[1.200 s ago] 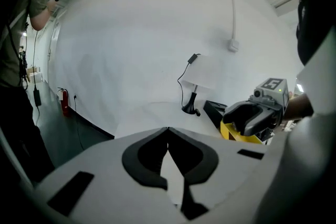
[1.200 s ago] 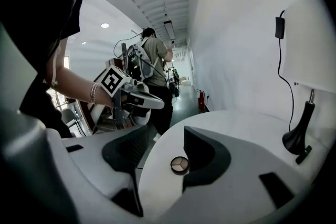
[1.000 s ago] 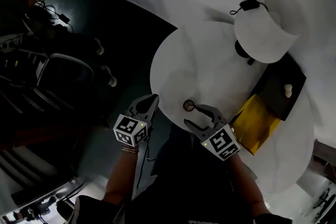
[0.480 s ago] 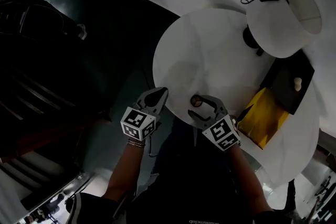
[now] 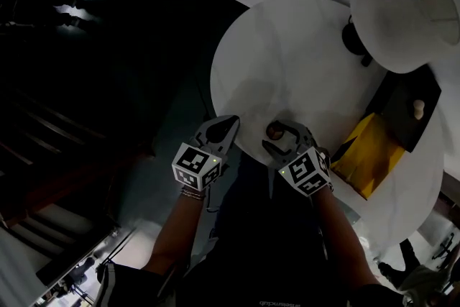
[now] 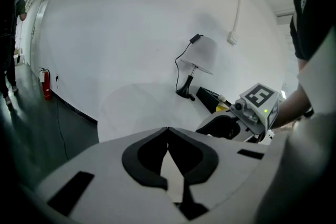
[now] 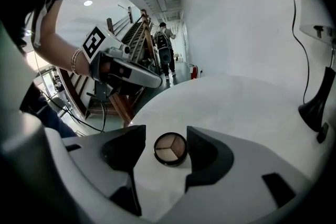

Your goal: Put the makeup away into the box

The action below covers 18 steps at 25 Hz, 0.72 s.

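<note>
Right gripper (image 5: 279,137) (image 7: 165,135): jaws spread wide and have just been opening. The compact (image 5: 275,130) (image 7: 170,148) sits between them. Pads are clear of it on both sides, so no grip.

Compact is a small round one, lid off or open, with three tan and brown shades showing. It lies flat on the round white table (image 5: 287,61) (image 7: 241,97), close to the near edge.

Left gripper (image 5: 226,127) (image 6: 168,132): jaws closed tip to tip, nothing in them. It sits at the table's near edge, just beside the right gripper and left of the compact.

The box (image 5: 406,104) (image 6: 210,98) is black, on the far right side of the table, well apart from the compact. There is a small pale item (image 5: 418,109) in it, too small to identify. A yellow piece (image 5: 366,153) touches the box's near side.

The white-shaded lamp (image 5: 402,18) (image 6: 202,52) stands behind the box, with its cord running up the wall.
</note>
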Available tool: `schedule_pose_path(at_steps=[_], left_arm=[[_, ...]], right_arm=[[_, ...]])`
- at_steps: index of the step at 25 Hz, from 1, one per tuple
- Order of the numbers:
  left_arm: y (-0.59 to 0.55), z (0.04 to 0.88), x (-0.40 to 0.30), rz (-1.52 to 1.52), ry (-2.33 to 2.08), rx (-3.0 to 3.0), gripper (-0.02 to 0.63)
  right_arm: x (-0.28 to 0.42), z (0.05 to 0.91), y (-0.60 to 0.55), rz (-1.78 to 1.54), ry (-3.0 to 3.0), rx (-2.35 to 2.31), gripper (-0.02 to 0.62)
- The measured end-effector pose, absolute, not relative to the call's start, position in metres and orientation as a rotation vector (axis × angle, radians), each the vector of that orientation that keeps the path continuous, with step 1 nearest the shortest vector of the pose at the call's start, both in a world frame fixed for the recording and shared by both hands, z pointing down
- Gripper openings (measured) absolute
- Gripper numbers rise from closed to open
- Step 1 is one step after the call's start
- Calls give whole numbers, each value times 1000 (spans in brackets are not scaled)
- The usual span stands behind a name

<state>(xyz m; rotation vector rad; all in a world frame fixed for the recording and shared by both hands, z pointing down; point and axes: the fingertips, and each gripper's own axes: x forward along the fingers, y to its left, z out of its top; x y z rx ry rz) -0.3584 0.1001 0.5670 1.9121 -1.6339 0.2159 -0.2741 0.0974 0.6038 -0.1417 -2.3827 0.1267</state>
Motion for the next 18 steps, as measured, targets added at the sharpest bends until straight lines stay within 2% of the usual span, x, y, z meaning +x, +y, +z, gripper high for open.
schedule_pose_path(at_steps=[18], left_arm=[[104, 587, -353, 195, -1584, 1881, 16]], right_arm=[[-279, 626, 95, 78, -2313, -168, 258]])
